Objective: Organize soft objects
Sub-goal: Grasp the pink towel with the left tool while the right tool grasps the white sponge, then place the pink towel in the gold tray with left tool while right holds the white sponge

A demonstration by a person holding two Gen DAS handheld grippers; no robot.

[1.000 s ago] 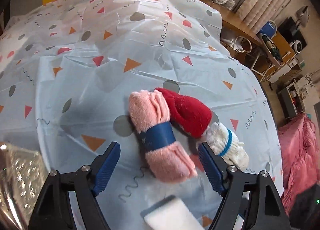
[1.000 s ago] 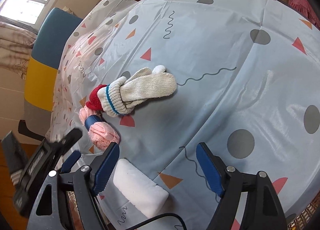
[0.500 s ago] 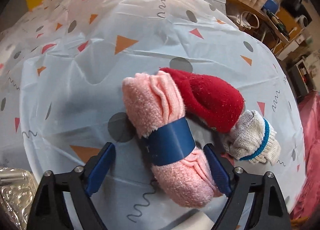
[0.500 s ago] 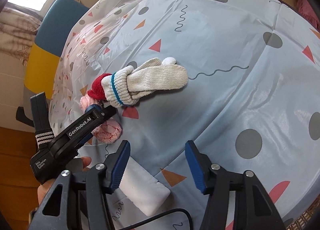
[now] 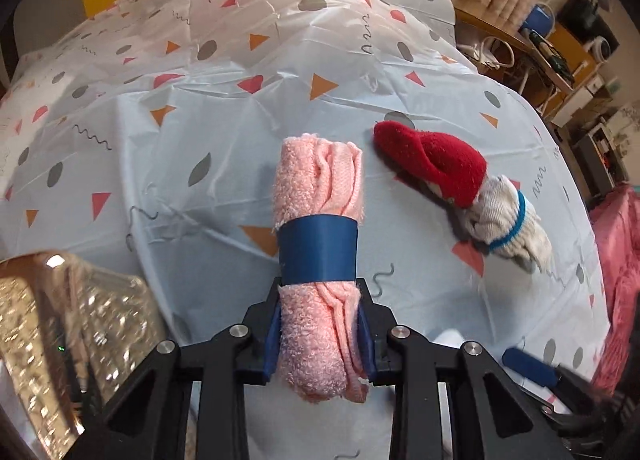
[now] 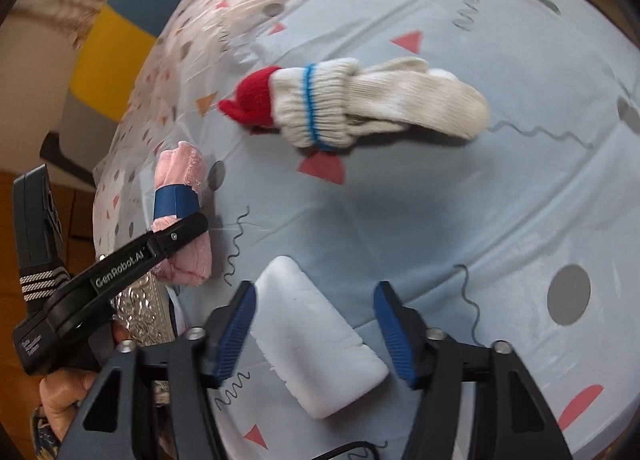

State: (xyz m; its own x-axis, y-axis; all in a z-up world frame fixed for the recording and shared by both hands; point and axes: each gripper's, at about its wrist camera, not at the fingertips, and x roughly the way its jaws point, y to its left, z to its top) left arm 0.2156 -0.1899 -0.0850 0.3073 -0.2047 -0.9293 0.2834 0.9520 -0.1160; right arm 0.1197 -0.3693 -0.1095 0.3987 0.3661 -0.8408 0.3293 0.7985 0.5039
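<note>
My left hand-held gripper (image 5: 320, 334) is clamped on the near end of the rolled pink towel (image 5: 318, 195), its blue pads pressed into the terry on both sides just below the blue band (image 5: 318, 250) that wraps the roll. The towel points away from me over the patterned cloth of the counter (image 5: 200, 79). To the right of the towel, apart from it, lies the red sock (image 5: 436, 159), and touching that sock's far end is the white glove with a blue stripe (image 5: 504, 219). Left of the towel and close to me sits a shiny embossed foil tray (image 5: 60, 324), its rim blurred.

My right hand-held gripper (image 6: 316, 334) hangs with its fingers spread wide on either side of the white foam block (image 6: 316, 344), which lies flat on the counter just right of the towel's near end. I cannot tell whether the pads touch the block.
</note>
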